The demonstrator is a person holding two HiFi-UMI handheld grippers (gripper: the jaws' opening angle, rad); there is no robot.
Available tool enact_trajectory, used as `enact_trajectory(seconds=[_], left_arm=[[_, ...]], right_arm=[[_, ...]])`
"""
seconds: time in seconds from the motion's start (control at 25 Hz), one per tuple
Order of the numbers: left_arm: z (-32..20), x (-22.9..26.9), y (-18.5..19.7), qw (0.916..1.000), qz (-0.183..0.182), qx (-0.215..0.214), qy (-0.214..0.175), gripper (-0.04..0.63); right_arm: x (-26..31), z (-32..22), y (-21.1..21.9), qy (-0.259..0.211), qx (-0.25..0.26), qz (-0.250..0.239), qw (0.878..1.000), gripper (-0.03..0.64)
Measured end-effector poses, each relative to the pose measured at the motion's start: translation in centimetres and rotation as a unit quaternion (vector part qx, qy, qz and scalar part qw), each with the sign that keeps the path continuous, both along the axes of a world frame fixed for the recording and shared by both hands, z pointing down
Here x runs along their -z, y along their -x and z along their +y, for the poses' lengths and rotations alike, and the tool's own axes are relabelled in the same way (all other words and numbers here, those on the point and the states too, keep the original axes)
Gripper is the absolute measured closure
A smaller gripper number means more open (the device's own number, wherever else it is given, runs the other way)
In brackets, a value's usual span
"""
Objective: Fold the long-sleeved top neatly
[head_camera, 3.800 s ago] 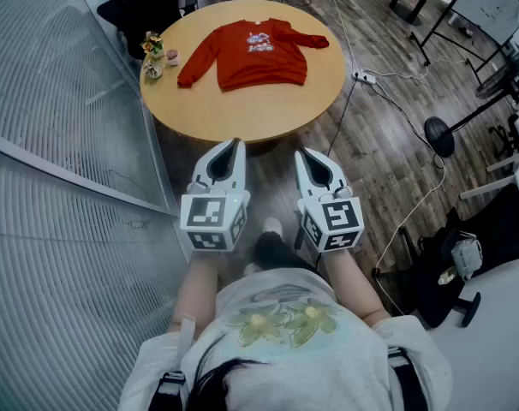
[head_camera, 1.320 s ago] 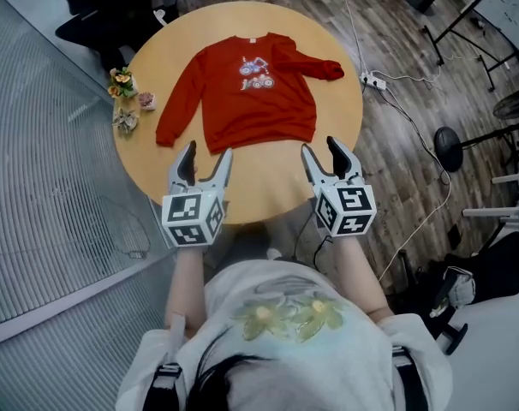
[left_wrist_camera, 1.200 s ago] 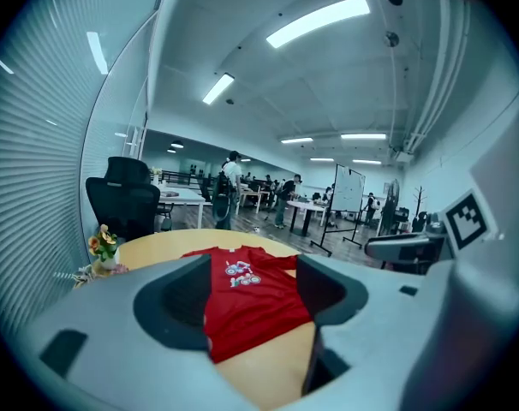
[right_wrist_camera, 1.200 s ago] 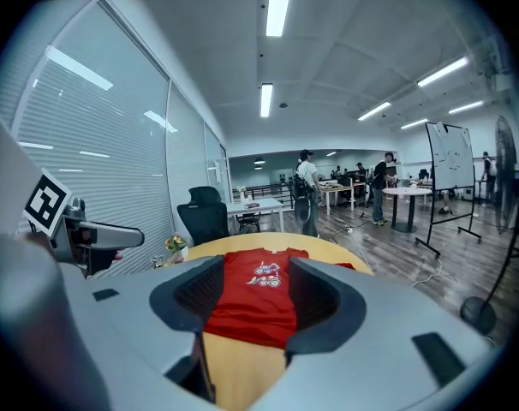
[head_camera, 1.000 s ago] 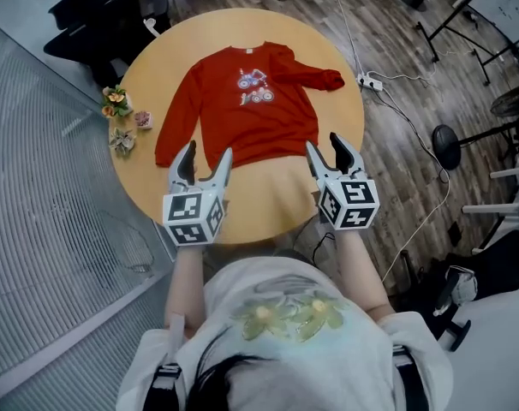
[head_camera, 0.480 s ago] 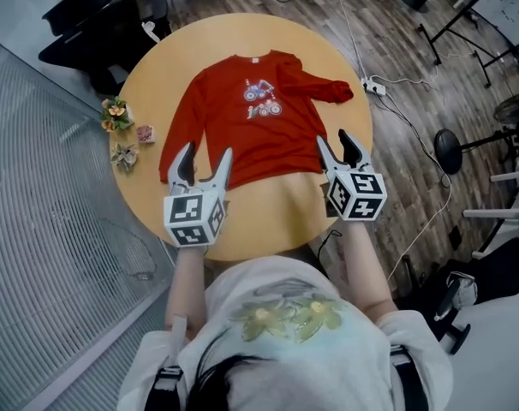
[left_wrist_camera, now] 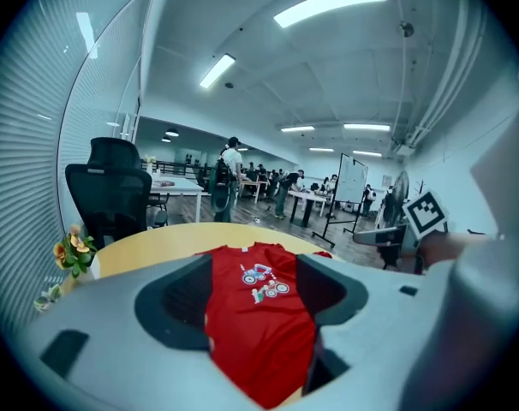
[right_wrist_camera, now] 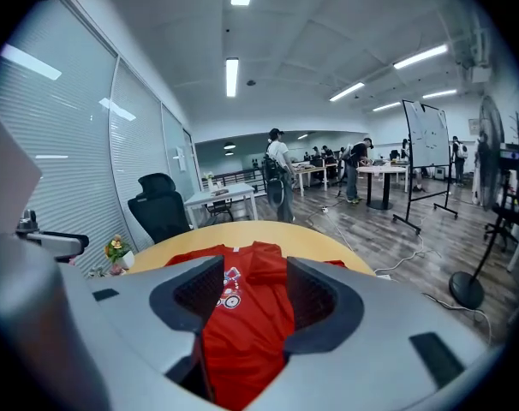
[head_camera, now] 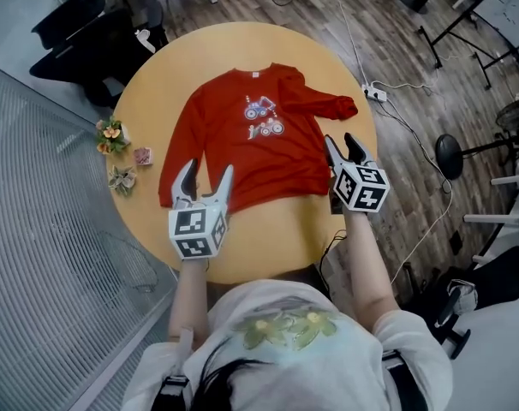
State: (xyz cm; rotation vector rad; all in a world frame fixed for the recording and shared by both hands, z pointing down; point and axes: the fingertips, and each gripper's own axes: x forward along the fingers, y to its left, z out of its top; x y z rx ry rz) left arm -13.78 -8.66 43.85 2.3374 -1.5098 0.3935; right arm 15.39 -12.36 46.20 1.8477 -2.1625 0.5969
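A red long-sleeved top with a small vehicle print lies flat on the round wooden table, hem toward me. Its right sleeve is bent across toward the table's right edge, the left sleeve runs down the left side. My left gripper hovers open over the hem's left corner, nothing between its fingers. My right gripper hangs open over the hem's right corner. In the left gripper view the top shows between the jaws; in the right gripper view the top does too.
Small flower pots stand at the table's left edge. A black office chair sits behind the table. Cables and a power strip lie on the wood floor at right. A glass wall with blinds runs along the left.
I have walked up to the table. Both grippers have moved forward from short of the edge to over the top's hem, still open.
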Motion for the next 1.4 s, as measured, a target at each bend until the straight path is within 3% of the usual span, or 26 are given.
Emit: enact_trajectory(seconds=[0.32,0.52,0.72,1.2,1.4], left_arm=[[-2.1,-2.9,-1.3,0.9993,-0.01,-0.023,0.028,0.304],[-2.8,-4.2,-1.5,0.9987,-0.009,-0.028,0.041,0.304],[-3.6,-5.4,-1.2,0.9984,-0.013,-0.024,0.05,0.304],[-6.1,-7.0,-4.2,0.9972,0.007,-0.043,0.061,0.304],[-6.7,-7.9,-6.7,0.995,0.018,-0.063,0.075,0.304]], right_arm=[[-5.6,-4.3,-3.8,0.045,-0.035,0.027,0.998,0.379],[-9.0,-7.0,-6.4,0.074,-0.075,-0.042,0.994,0.379],[-12.3,-9.1,-9.2,0.101,-0.139,-0.114,0.979,0.379],[-17.2,-12.6,-12.2,0.15,-0.213,-0.163,0.952,0.38],[-18.3,-12.5,-12.9,0.166,-0.231,-0.14,0.948,0.481]])
